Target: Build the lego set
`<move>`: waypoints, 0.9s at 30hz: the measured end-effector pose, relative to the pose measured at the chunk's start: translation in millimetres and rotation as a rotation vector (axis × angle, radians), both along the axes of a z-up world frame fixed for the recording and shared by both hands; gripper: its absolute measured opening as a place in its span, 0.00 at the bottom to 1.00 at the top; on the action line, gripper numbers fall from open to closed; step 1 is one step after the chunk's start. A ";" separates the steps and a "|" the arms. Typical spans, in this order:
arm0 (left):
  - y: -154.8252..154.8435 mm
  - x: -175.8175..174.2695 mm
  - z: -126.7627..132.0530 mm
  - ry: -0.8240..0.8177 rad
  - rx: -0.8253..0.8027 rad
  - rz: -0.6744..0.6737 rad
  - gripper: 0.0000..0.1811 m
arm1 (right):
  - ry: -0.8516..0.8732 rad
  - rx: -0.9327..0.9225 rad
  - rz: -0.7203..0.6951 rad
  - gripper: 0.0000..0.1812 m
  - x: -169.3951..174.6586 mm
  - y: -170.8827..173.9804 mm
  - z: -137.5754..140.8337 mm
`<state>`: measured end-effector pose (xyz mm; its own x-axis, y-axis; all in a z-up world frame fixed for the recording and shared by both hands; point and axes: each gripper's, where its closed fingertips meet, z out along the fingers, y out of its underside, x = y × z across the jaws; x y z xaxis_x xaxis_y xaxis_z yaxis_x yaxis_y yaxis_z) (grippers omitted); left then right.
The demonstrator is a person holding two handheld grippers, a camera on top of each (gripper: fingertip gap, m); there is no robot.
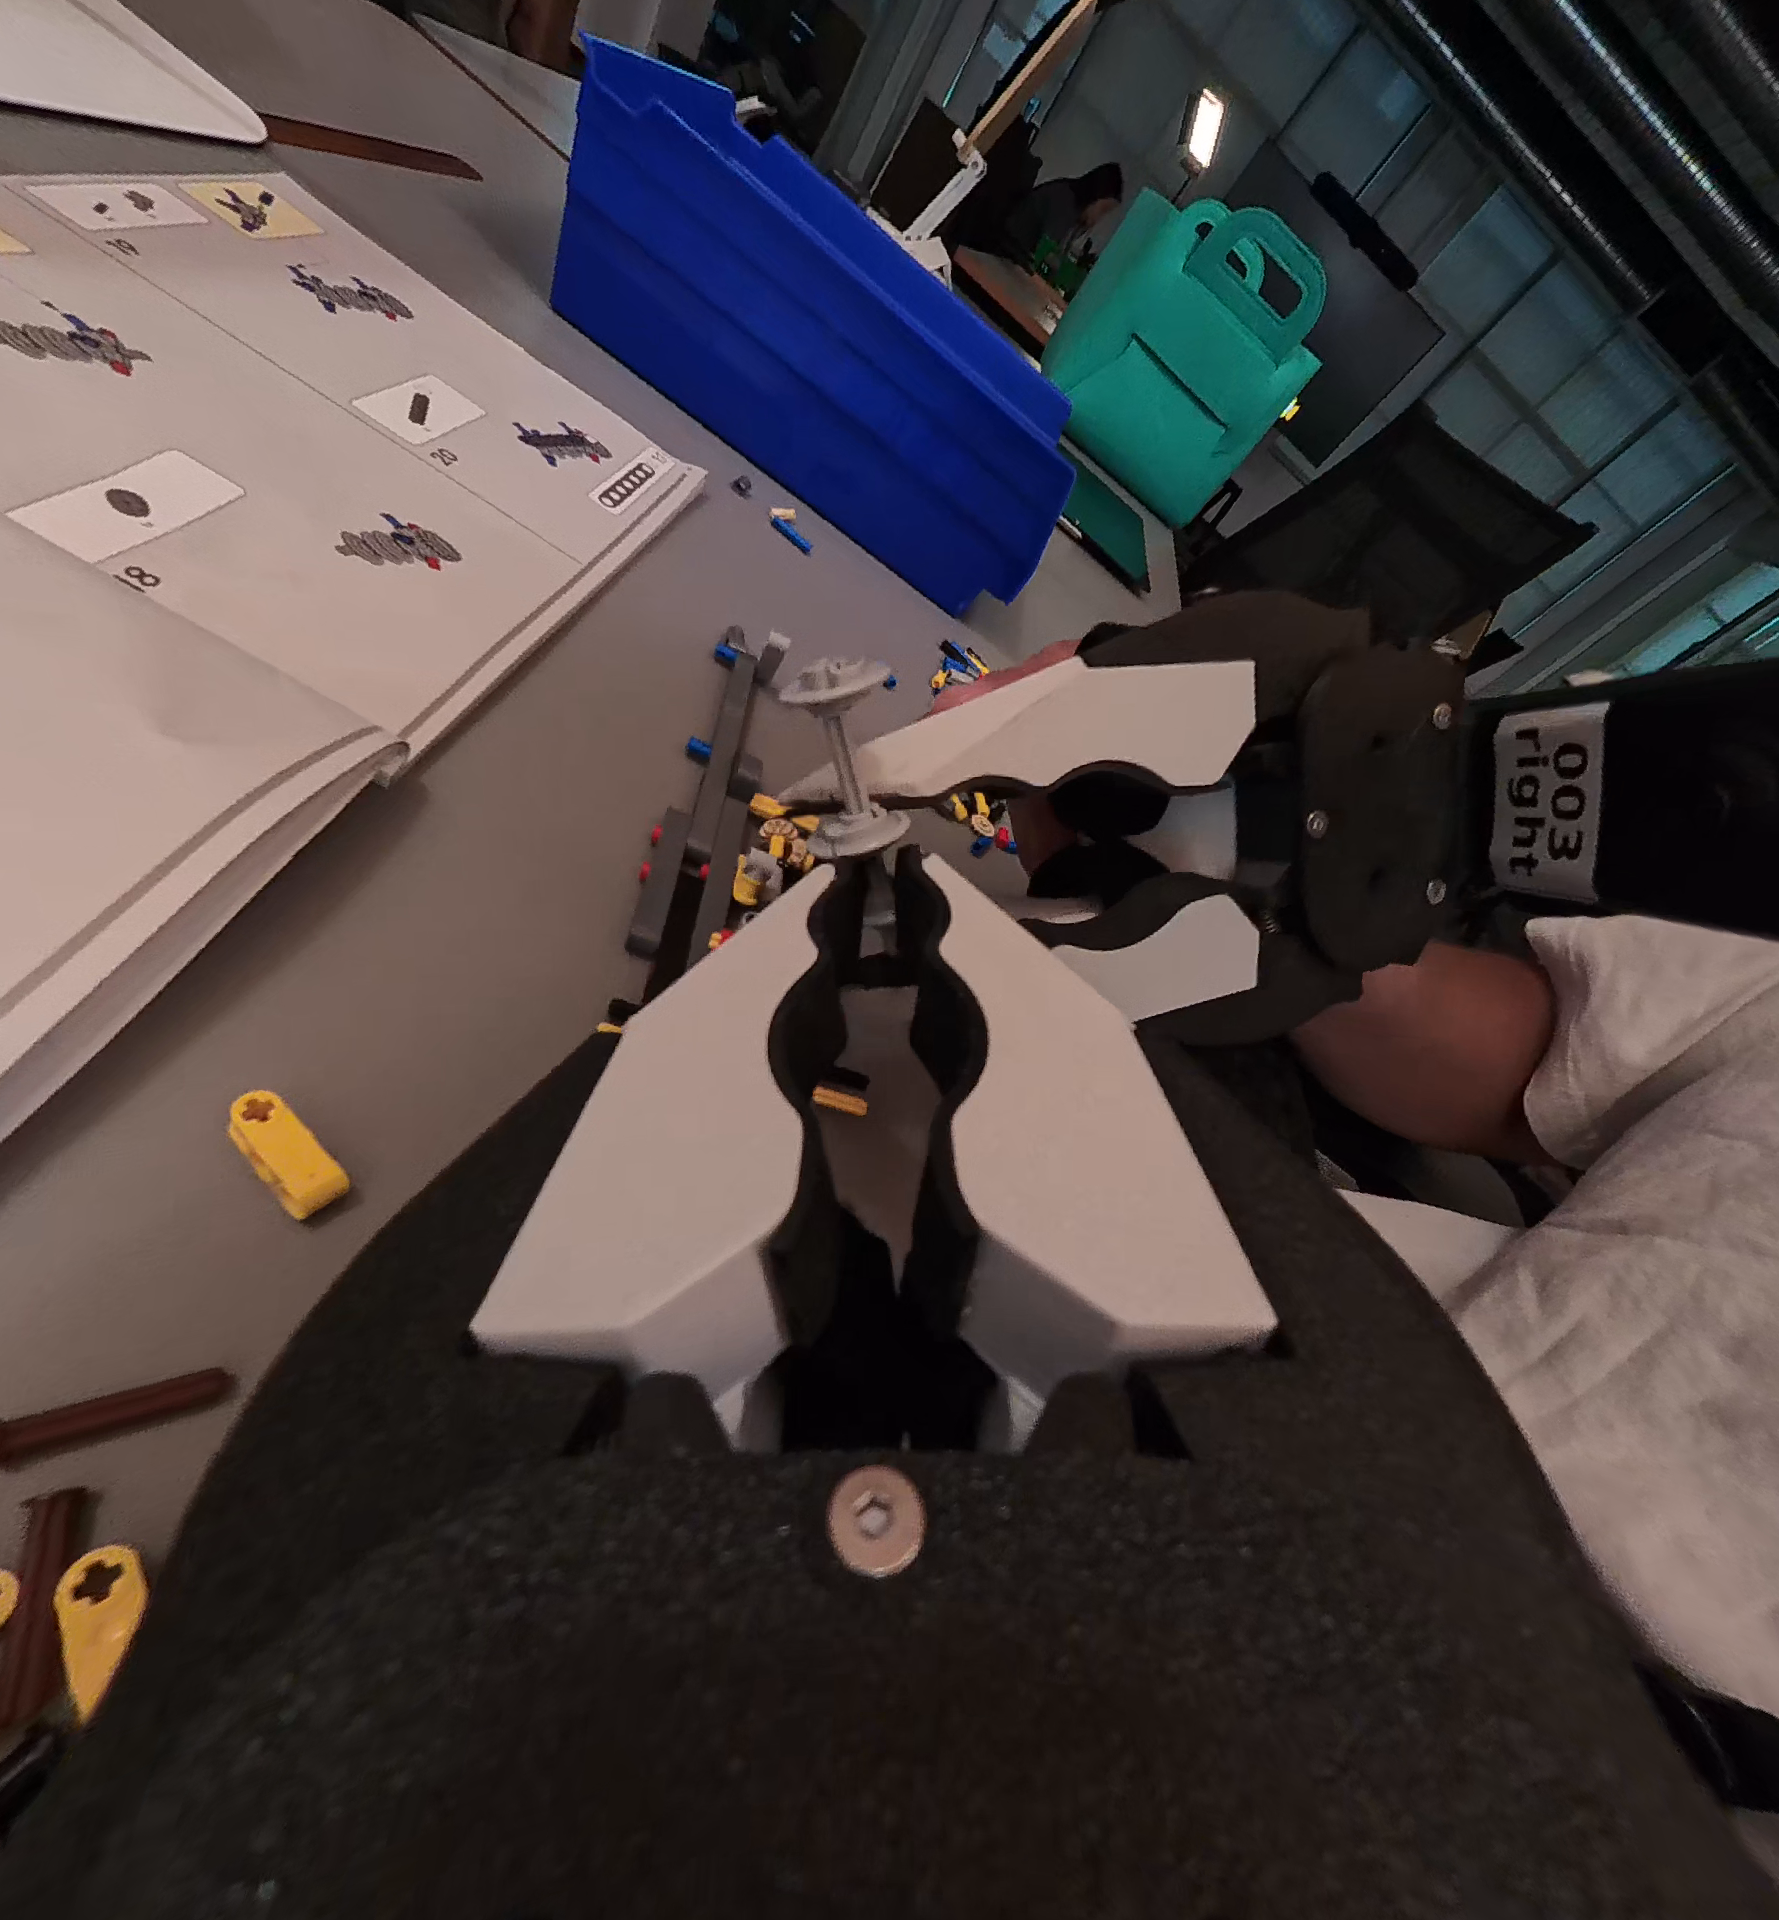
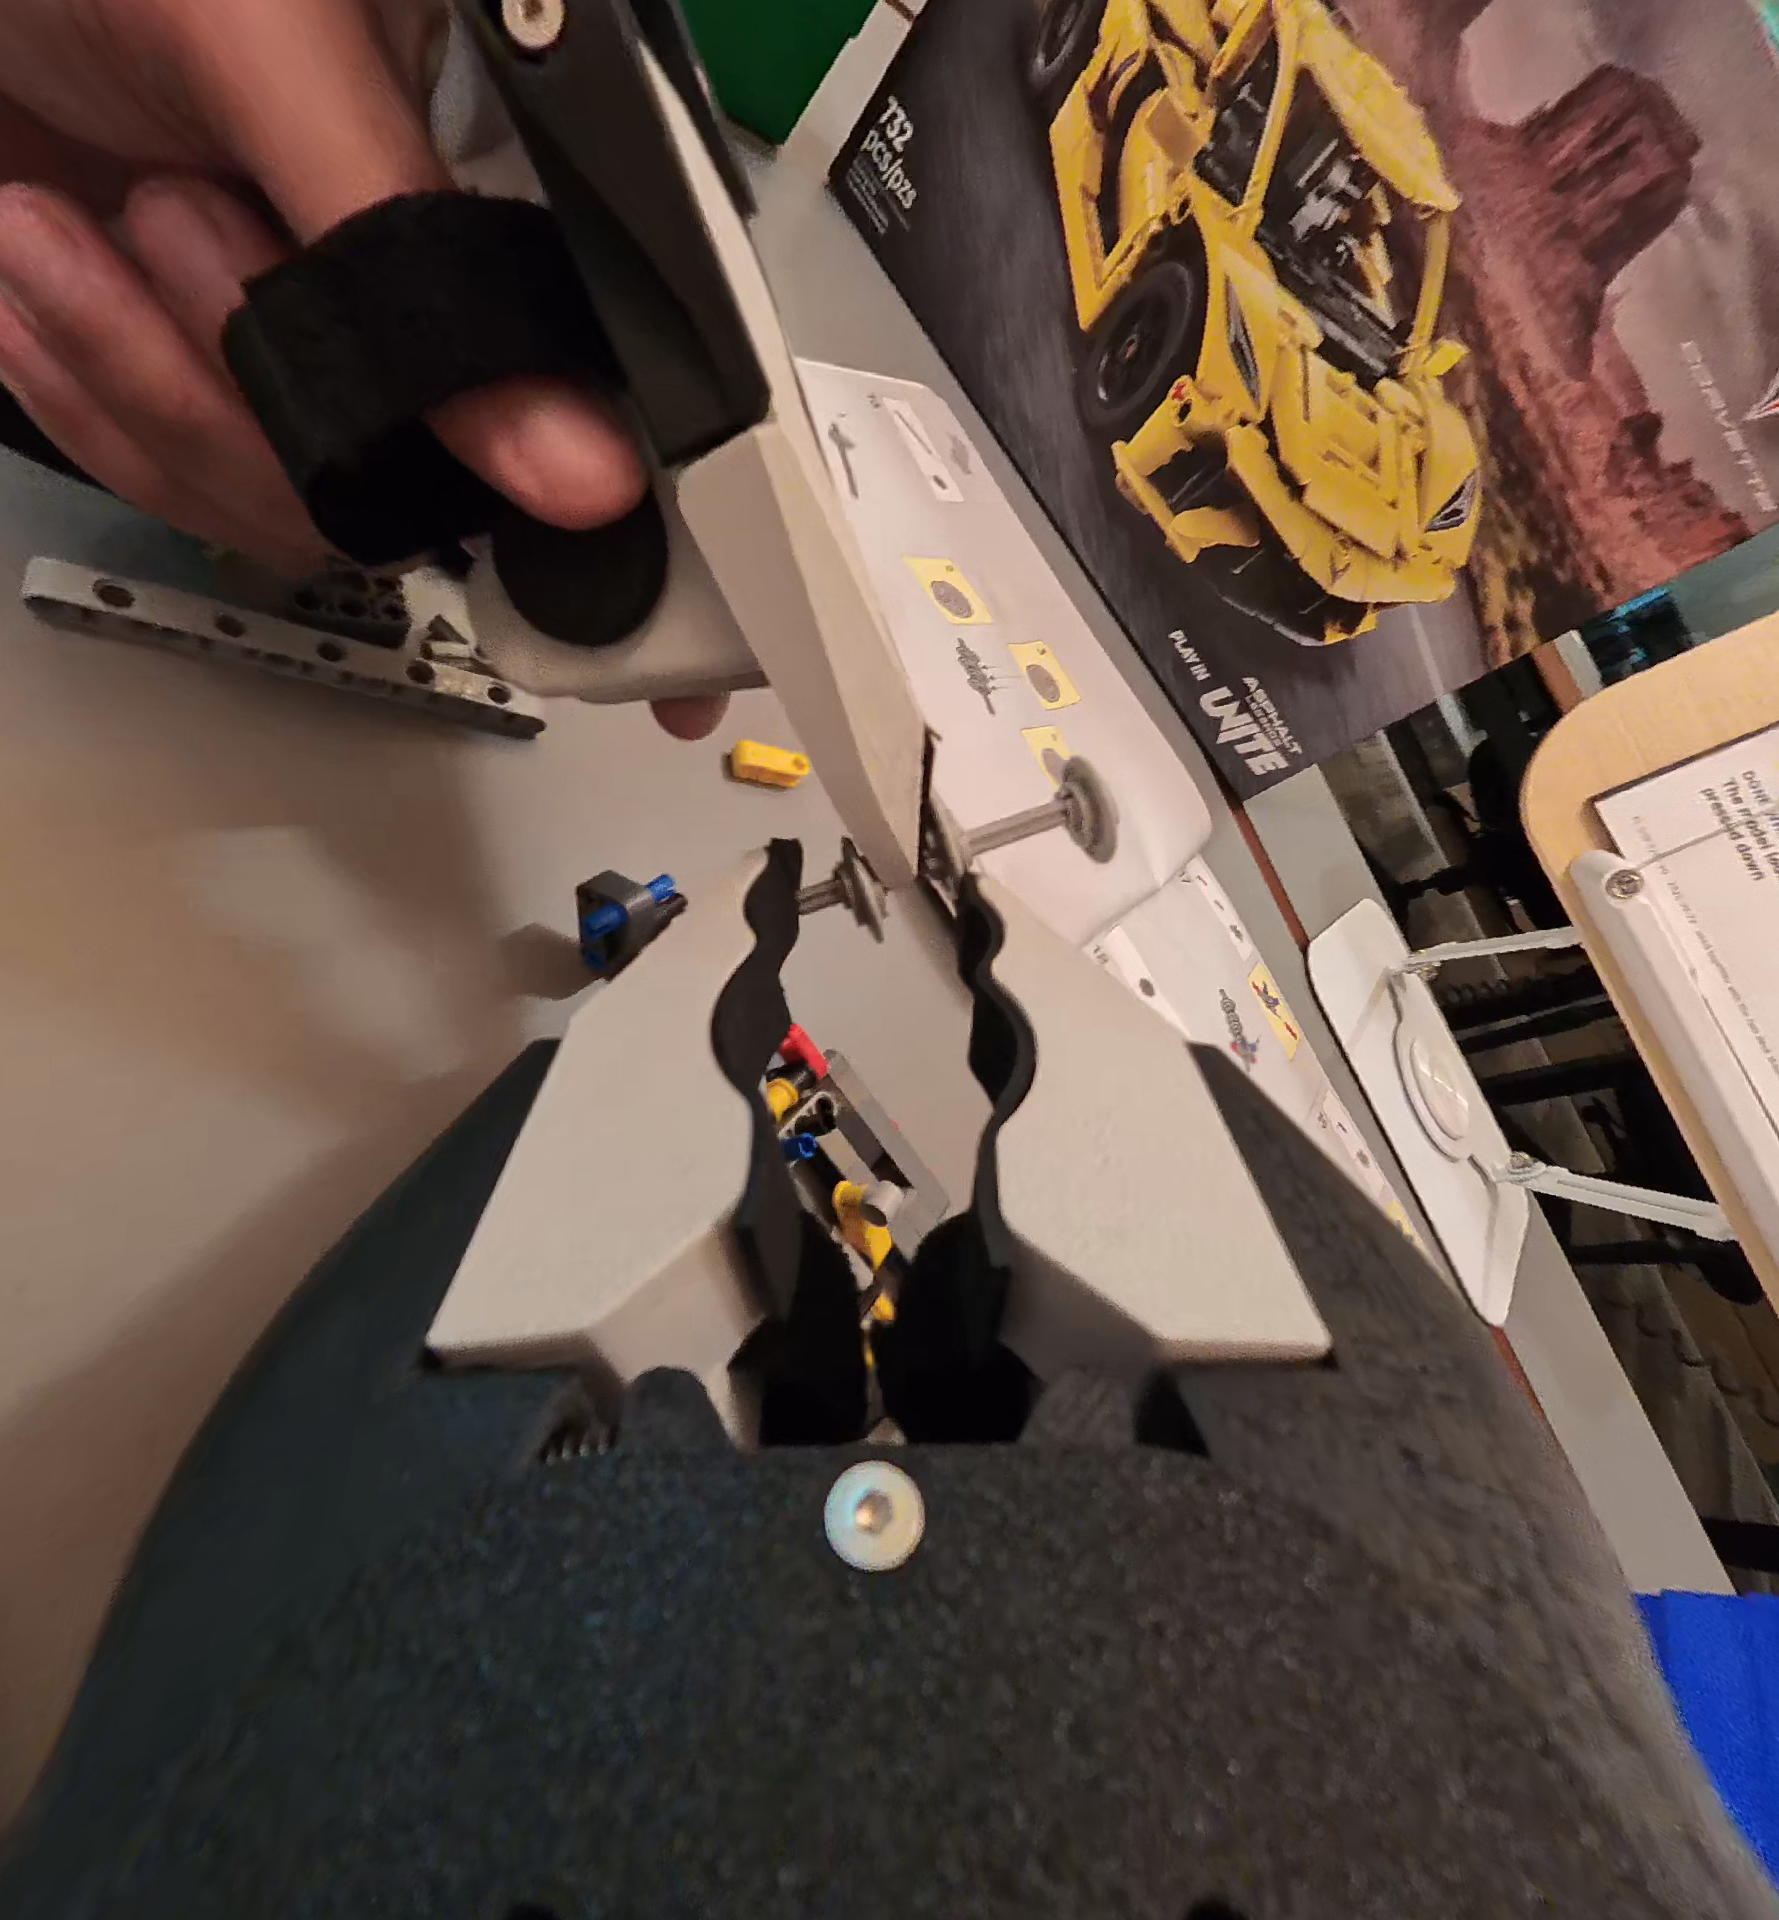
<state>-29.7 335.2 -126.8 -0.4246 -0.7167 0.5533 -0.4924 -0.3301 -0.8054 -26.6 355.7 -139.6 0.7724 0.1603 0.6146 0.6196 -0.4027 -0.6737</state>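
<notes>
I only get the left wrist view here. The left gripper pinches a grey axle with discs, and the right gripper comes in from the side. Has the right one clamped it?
Observer: No. In the right wrist view the right gripper has its jaws apart, with the axle crossing the gap.
Operator: Any loose part nearby that I miss?
Observer: A small grey and blue piece lies on the table, left of the tips.
Operator: What's beyond the booklet?
Observer: A box with a yellow car pictured on it.
</notes>
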 end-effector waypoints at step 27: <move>13.3 -4.0 4.5 0.020 -0.105 0.002 0.01 | 0.092 0.040 -0.009 0.38 -3.0 2.4 4.2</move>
